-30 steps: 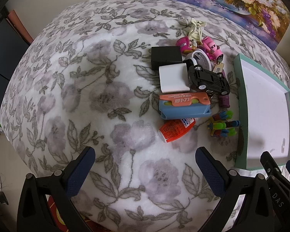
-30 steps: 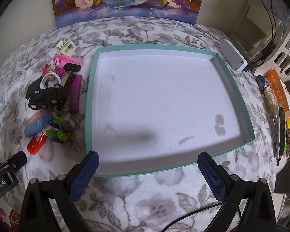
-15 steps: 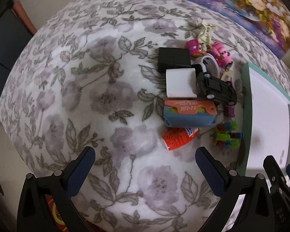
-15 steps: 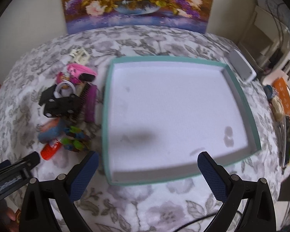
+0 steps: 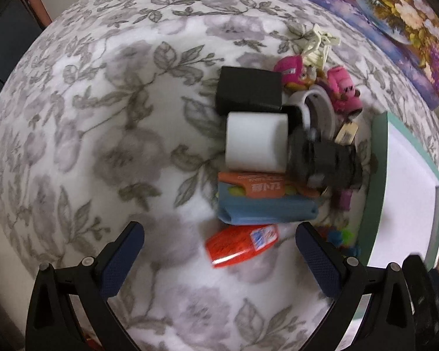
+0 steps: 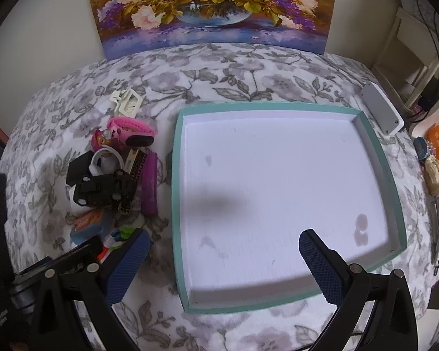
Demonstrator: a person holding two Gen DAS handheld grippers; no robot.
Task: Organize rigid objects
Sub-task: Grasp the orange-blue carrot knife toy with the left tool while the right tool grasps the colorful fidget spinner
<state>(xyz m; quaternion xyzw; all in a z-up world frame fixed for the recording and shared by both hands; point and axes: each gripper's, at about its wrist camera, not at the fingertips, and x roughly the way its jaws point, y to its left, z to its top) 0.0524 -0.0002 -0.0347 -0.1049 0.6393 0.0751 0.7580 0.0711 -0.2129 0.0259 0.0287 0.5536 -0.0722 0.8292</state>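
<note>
A heap of small objects lies on the floral cloth: a black box (image 5: 248,90), a white block (image 5: 256,140), a black toy car (image 5: 325,161), a blue-and-orange case (image 5: 266,201), a red tube (image 5: 240,245) and pink toys (image 5: 344,92). My left gripper (image 5: 219,259) stands open just short of the red tube, nothing between its fingers. A teal-rimmed white tray (image 6: 178,204) lies empty to the right of the heap (image 6: 108,175). My right gripper (image 6: 222,263) hangs open over the tray's near edge. The left gripper's body (image 6: 52,266) shows at lower left.
A flower painting (image 6: 213,8) leans against the wall behind the table. A grey-white device (image 6: 382,111) lies beyond the tray's far right corner. Small items (image 6: 436,175) crowd the right edge. A white clip (image 6: 125,102) lies behind the heap.
My left gripper has moved forward and closer to the heap; the red tube now lies near its fingertips. My right gripper has pulled back and risen, so more of the painting shows.
</note>
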